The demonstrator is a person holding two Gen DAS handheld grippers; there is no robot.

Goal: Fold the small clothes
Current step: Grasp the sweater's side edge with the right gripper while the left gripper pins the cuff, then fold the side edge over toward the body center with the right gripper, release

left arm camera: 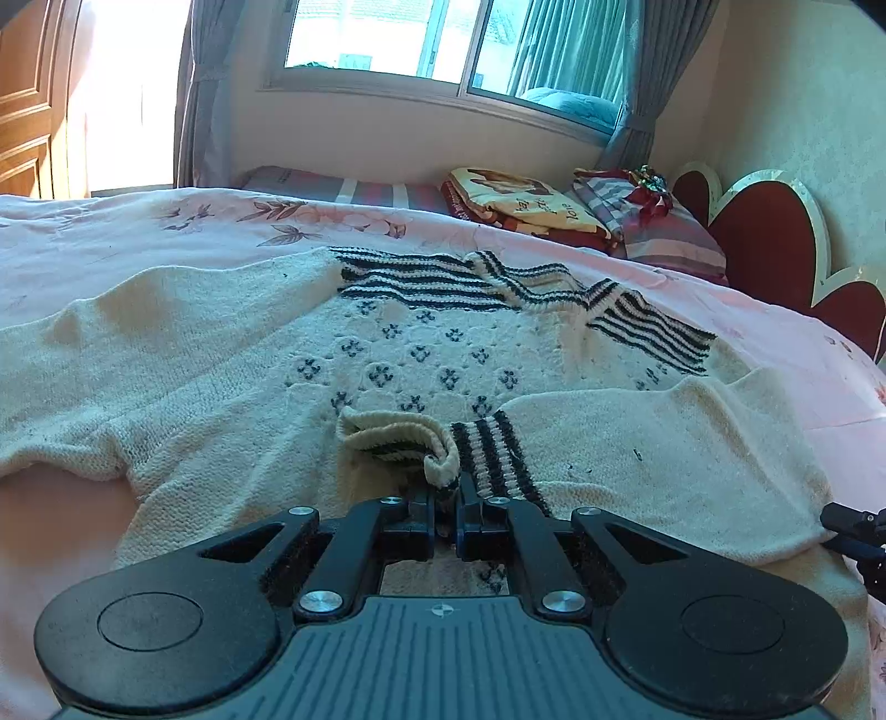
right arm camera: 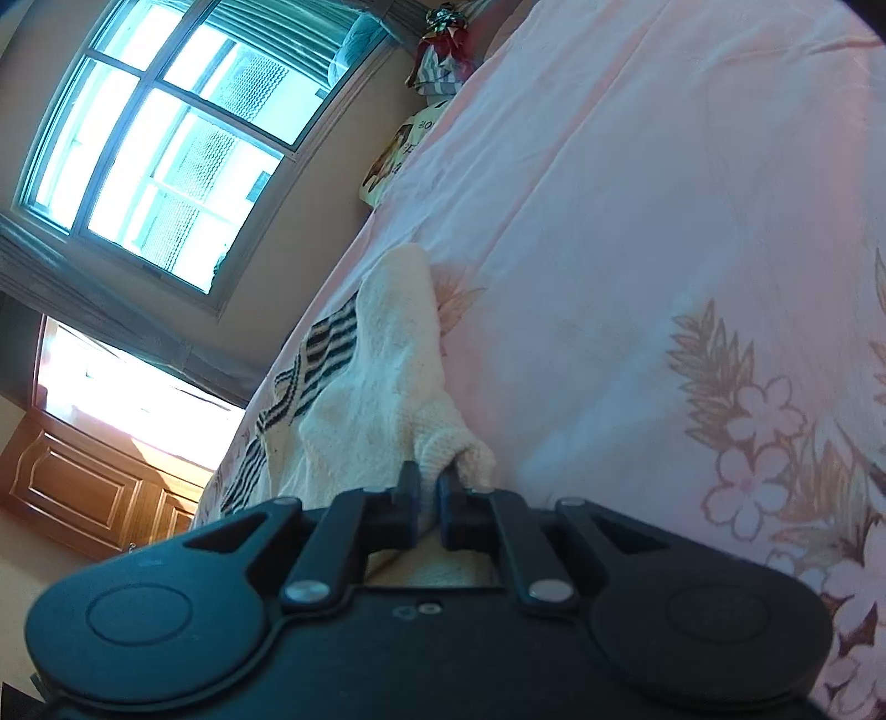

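A cream knitted sweater point(left arm camera: 421, 354) is spread on a bed covered by a pink floral sheet point(left arm camera: 166, 227). Dark navy stripes are seen across its shoulders and V-neck, and small dark flower motifs are scattered over the chest. One sleeve is folded inward across the body, so that its striped cuff point(left arm camera: 493, 454) lies near the middle of the front. A rolled, striped piece of the knit just beside that cuff is pinched by the left gripper point(left arm camera: 444, 487), whose fingers are closed together on it. In the right wrist view, a bunched cream edge of the sweater point(right arm camera: 382, 382) is clamped between the closed fingers of the right gripper point(right arm camera: 427, 479), and the fabric is drawn up into a ridge leading away from it.

Open pink sheet is seen around the garment, widest to the right of the right gripper point(left arm camera: 853, 531), which appears only as a dark sliver at the right edge of the left wrist view. Beyond the collar, a folded printed blanket point(left arm camera: 520, 205) and a plaid bundle point(left arm camera: 653, 221) are stacked near a red scalloped headboard point(left arm camera: 775, 243). A window point(left arm camera: 443, 39) with grey curtains is set in the far wall, and wooden cabinet panels point(left arm camera: 27, 99) stand at the left.

The near hem is hidden beneath the left gripper's body. Which part of the sweater is held by the right gripper cannot be made out.
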